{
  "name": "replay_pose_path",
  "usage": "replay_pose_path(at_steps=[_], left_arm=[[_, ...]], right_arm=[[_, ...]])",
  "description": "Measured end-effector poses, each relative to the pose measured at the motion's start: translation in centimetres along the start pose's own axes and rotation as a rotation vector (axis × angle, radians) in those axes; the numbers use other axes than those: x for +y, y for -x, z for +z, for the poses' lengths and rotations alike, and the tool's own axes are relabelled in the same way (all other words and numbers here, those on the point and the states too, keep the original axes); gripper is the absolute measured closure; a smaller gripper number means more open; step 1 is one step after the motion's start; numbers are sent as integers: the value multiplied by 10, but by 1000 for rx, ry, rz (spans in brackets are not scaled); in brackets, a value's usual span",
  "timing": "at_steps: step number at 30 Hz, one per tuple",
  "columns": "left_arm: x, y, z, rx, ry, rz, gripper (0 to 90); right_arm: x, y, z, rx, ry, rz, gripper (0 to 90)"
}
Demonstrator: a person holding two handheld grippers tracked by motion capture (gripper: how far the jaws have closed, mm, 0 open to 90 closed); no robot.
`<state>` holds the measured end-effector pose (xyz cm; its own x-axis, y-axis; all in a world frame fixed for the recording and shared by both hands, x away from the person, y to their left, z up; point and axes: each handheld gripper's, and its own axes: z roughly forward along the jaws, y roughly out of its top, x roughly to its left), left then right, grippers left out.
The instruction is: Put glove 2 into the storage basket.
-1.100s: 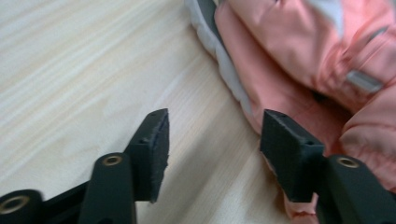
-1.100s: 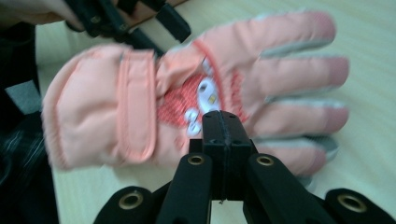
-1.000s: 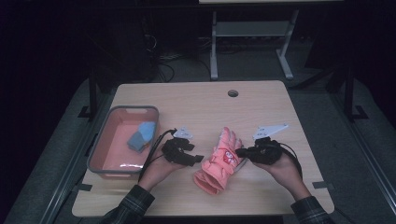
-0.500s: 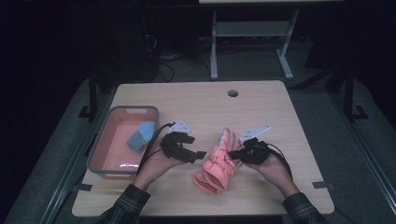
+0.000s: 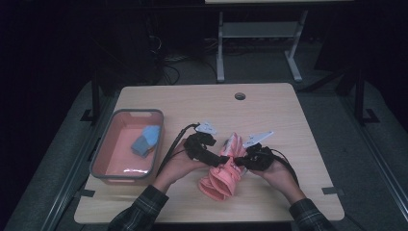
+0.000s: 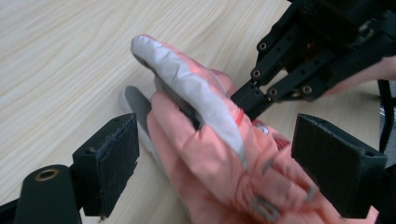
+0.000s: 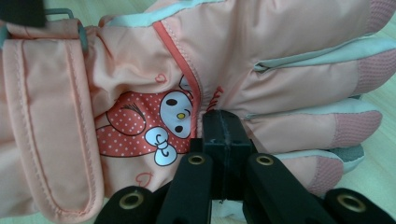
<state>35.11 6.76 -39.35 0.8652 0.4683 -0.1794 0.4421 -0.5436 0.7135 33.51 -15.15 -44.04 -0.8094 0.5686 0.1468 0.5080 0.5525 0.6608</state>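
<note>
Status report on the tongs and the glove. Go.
Left tongs just opened, pads clear of the pink glove between them. Right tongs shut, pinching glove fabric. Tray off to the left, nothing in the way.

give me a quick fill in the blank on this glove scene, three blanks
1. The right gripper is shut on the pink ____.
2. The left gripper has just been opening, and its jaws now stand ____ around the glove.
3. The blue cloth lies inside the pink ____.

Missing words: glove; open; tub
</note>
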Motion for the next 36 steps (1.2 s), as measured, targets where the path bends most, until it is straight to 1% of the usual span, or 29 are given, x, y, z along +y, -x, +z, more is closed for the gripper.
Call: replay_pose_path(at_steps=[4, 6, 10, 11, 12, 13, 15, 16, 18, 20, 21, 23, 24, 25, 26, 28, 29, 31, 32, 35, 36], left_arm=[[-2, -3, 14, -5, -38, -10, 136], [-5, -5, 20, -22, -43, -31, 135], [-12, -10, 31, -28, -77, -37, 130], [-15, -11, 33, -36, -73, -55, 129], [-17, -13, 35, -40, -83, -57, 129], [-20, -14, 37, -47, -82, -68, 128], [-23, -18, 39, -66, -89, -84, 126], [-25, -19, 40, -75, -83, -95, 126], [-28, -21, 42, -84, -91, -103, 126], [-30, -22, 44, -95, -91, -114, 126], [-31, -23, 46, -100, -91, -116, 126], [-32, -23, 47, -102, -93, -117, 126], [-32, -23, 47, -102, -95, -115, 127], [-33, -23, 47, -101, -98, -114, 127], [-33, -24, 48, -102, -100, -111, 128], [-33, -24, 50, -112, -107, -115, 133], [-34, -24, 52, -119, -116, -125, 133], [-35, -26, 54, -137, -127, -132, 136], [-36, -27, 56, -151, -129, -149, 136], [-35, -27, 56, -165, -128, -152, 140], [-35, -27, 57, -173, -128, -148, 159]], right_arm=[[0, 0, 0, 0, -1, -4, 900], [0, 0, 0, 1, -1, -4, 900], [0, 0, 1, 5, -3, -3, 900], [0, 0, 1, 5, -3, -4, 900], [0, 0, 1, 5, -4, -4, 900], [-1, 0, 1, 7, -4, -4, 900], [-1, 1, 1, 8, -2, -9, 900], [-1, 1, 1, 7, 1, -10, 900], [-2, 1, -2, 8, 3, 0, 900], [-4, 1, -6, 10, 12, -2, 900], [-5, 1, -8, 11, 12, 2, 900], [-6, 1, -10, 13, 16, -11, 900], [-7, 1, -12, 9, 11, -4, 900], [-7, 1, -13, 6, 6, -14, 900], [-9, 1, -14, -3, 7, -12, 900], [-10, 3, -15, -1, 7, -11, 900], [-11, 3, -15, 4, 4, -3, 900], [-13, 4, -11, 2, -9, -4, 900], [-13, 3, -8, 4, -10, -3, 900], [-13, 2, -5, -4, -14, -9, 900], [-13, 2, -5, -3, -18, -10, 900]])
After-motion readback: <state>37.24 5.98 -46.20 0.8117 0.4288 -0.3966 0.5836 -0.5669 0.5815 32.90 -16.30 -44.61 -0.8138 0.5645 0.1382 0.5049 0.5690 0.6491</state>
